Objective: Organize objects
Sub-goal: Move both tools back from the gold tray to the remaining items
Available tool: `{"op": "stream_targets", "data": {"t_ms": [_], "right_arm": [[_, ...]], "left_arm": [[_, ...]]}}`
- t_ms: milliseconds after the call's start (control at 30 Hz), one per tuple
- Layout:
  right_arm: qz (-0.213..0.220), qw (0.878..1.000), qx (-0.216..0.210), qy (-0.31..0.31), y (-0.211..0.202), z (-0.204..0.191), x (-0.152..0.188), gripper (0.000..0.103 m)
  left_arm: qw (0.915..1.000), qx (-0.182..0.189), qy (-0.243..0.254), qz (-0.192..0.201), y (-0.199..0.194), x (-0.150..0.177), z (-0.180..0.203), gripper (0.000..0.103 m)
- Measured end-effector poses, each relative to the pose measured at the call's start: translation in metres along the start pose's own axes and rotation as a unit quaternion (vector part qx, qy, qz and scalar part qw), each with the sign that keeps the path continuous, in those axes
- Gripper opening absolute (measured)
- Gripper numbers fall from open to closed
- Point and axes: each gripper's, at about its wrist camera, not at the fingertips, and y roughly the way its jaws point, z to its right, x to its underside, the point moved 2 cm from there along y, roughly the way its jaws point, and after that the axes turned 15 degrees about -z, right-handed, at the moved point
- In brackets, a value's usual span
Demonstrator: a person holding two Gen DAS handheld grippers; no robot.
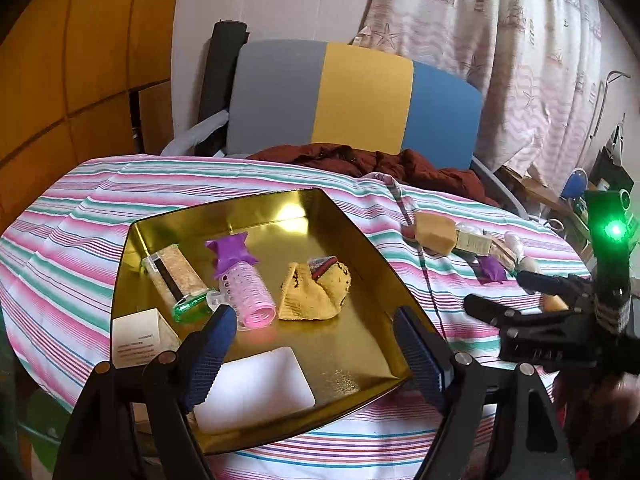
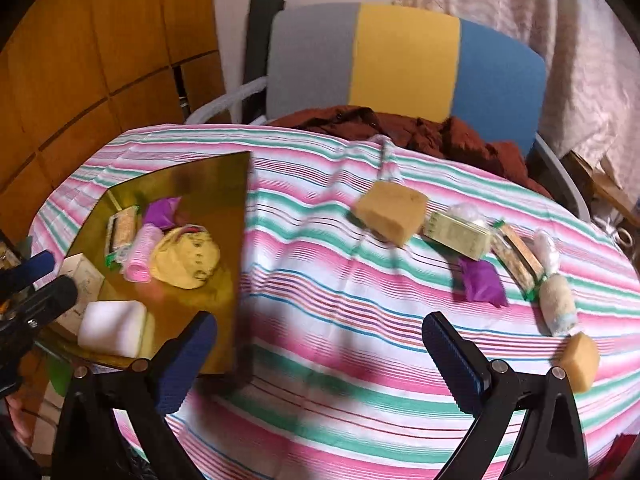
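Observation:
A gold tray (image 1: 360, 224) (image 2: 236, 184) lies on the striped tablecloth. In it are a pink hair roller (image 1: 250, 292) (image 2: 140, 258) with a purple star cap, a yellow cloth (image 1: 316, 288) (image 2: 186, 258), a white block (image 1: 256, 390) (image 2: 112, 326), a grain-filled packet (image 1: 176, 274) and a white box (image 1: 138, 340). My left gripper (image 1: 316, 332) hangs open over the tray's near side, holding nothing. My right gripper (image 2: 320, 346) stands open above bare cloth. Loose to the right lie a tan sponge (image 2: 390, 210) (image 1: 434, 232), a pale green box (image 2: 458, 236), a purple wrapper (image 2: 482, 284), a wrapped roll (image 2: 558, 306) and a small tan block (image 2: 580, 362).
A chair (image 1: 360, 100) with grey, yellow and blue panels stands behind the table, a dark red garment (image 1: 380, 162) heaped on its seat. Wood panelling is at the left, a patterned curtain (image 1: 520, 40) at the right. The right-hand tool (image 1: 560, 320) with a green light shows in the left wrist view.

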Motion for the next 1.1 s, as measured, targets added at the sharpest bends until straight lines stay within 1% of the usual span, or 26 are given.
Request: {"op": "stream_targets", "data": {"t_ms": [133,233,400,533,633,733,767,867,1000,1100], "right_arm": [[-0.01,1.0,0.019,0.022,0.0,0.034,-0.004,0.103],[-0.018,0.998,0.027,0.046,-0.001,0.069,-0.006,0.103],[-0.033,0.995,0.045,0.088,0.0,0.132,-0.01,0.103],[-0.031,0.99,0.034,0.131,0.008,0.18,-0.012,0.103],[-0.027,0.983,0.016,0.178,0.017,0.207,-0.005,0.103],[-0.048,0.975,-0.006,0.217,0.029,0.22,0.001,0.103],[-0.046,0.975,-0.01,0.219,0.029,0.221,0.001,0.103],[-0.041,0.975,-0.016,0.218,0.027,0.222,0.001,0.103],[-0.044,0.976,-0.013,0.211,0.028,0.219,0.001,0.103],[-0.046,0.977,-0.007,0.206,0.028,0.217,0.001,0.103]], "left_arm": [[0.9999,0.012,-0.001,-0.009,0.003,0.001,0.0,0.081],[0.9997,0.023,0.003,-0.013,0.005,0.0,0.001,0.081],[0.9994,0.023,0.015,-0.02,0.008,-0.002,0.009,0.081],[0.9989,0.024,0.03,-0.026,0.011,-0.009,0.021,0.081],[0.9984,0.025,0.043,-0.028,0.013,-0.017,0.034,0.081],[0.9979,0.021,0.054,-0.028,0.017,-0.027,0.049,0.082],[0.9977,0.018,0.059,-0.03,0.019,-0.031,0.055,0.083],[0.9966,0.023,0.072,-0.034,0.028,-0.044,0.075,0.083],[0.9944,0.029,0.096,-0.032,0.04,-0.065,0.103,0.088],[0.992,0.03,0.114,-0.044,0.057,-0.081,0.122,0.09]]}}
